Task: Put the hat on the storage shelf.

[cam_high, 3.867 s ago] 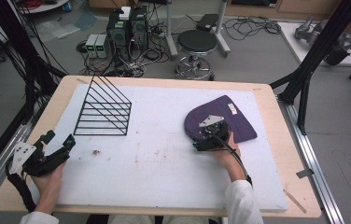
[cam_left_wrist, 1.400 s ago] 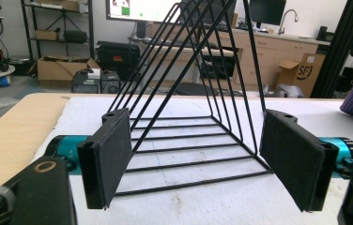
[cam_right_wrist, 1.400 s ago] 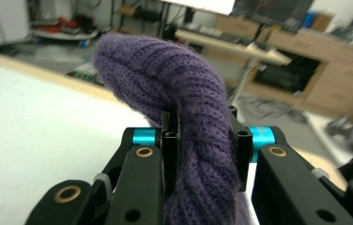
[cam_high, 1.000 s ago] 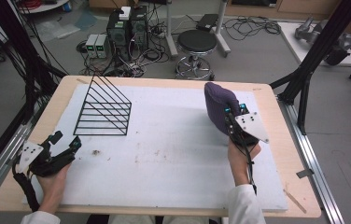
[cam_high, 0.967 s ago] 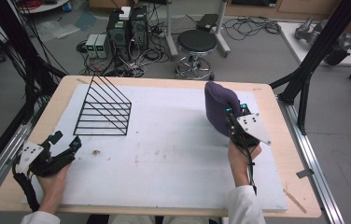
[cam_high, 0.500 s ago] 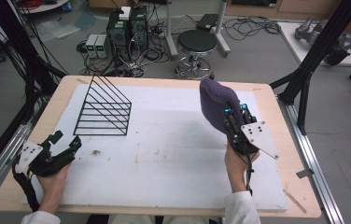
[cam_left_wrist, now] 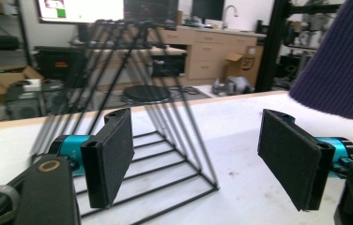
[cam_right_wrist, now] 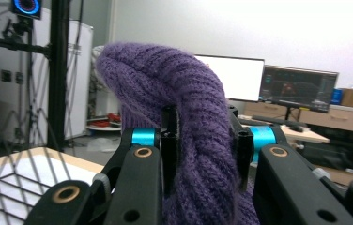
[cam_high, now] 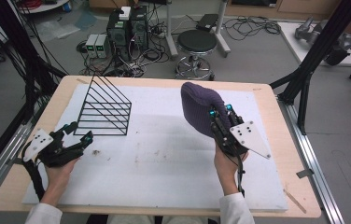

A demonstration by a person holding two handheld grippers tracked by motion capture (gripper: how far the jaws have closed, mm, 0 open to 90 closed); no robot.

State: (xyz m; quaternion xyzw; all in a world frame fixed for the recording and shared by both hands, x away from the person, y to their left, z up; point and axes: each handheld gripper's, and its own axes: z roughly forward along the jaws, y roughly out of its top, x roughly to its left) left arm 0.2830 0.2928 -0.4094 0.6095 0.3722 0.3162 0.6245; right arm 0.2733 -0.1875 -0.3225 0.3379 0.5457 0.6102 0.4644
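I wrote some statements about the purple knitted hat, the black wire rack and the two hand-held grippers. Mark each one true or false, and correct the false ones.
1. The right hand-held gripper is shut on the purple knitted hat. True.
2. The hat lies flat on the table. False: it is held up above the white mat.
3. The left hand-held gripper holds the black wire rack. False: its jaws are open and hold nothing.
4. The rack stands on the mat's far left part. True.
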